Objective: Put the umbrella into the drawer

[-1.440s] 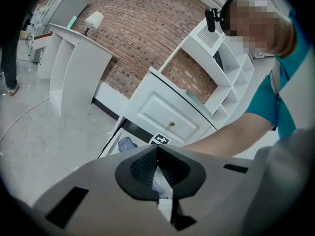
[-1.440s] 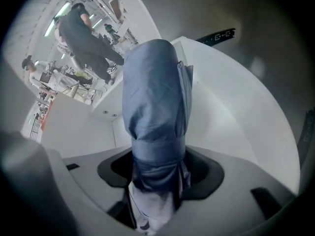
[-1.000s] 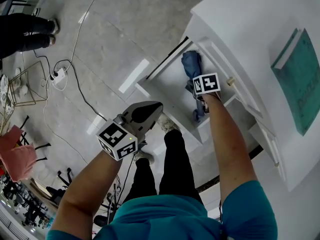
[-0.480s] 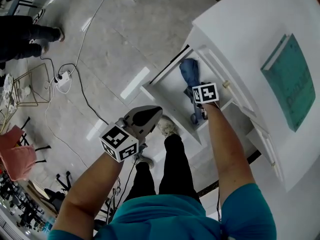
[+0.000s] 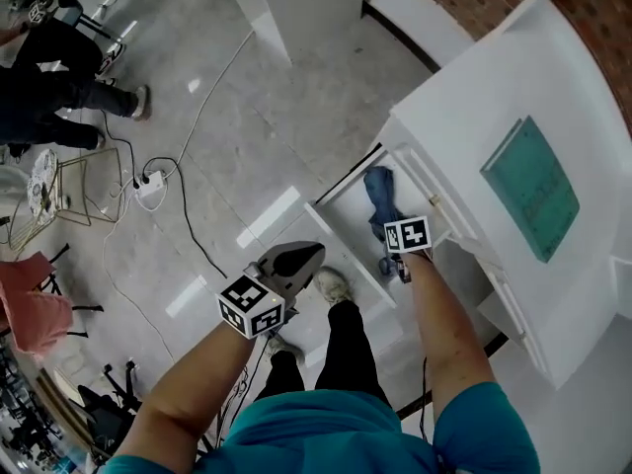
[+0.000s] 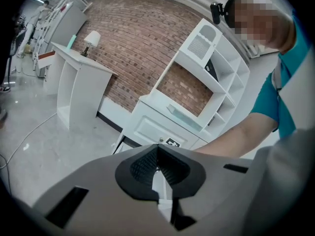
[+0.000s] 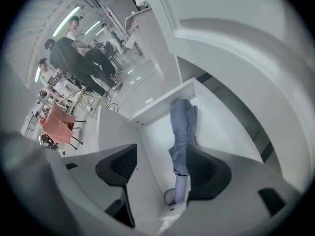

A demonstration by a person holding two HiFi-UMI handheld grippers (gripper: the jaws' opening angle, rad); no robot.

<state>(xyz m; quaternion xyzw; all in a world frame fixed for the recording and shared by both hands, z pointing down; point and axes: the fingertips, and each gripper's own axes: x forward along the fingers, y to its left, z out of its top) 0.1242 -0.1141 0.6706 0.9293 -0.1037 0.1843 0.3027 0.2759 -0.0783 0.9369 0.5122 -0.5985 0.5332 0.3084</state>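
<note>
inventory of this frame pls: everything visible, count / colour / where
folded fabric umbrella: 1, blue, lying in the drawer
open drawer: 1, white, pulled out low on the cabinet
tall cabinet: 1, white, right of the head view
flat book: 1, teal, on the cabinet top
power strip: 1, white, on the grey floor, cables attached
wire-frame stand: 1, gold, floor at left
fabric chair: 1, pink, far left
bystanders: at least two, dark clothes, across the floor
left gripper: 1, grey, jaws together, empty, over the floor
right gripper: 1, grey, jaws apart, over the drawer above the umbrella
</note>
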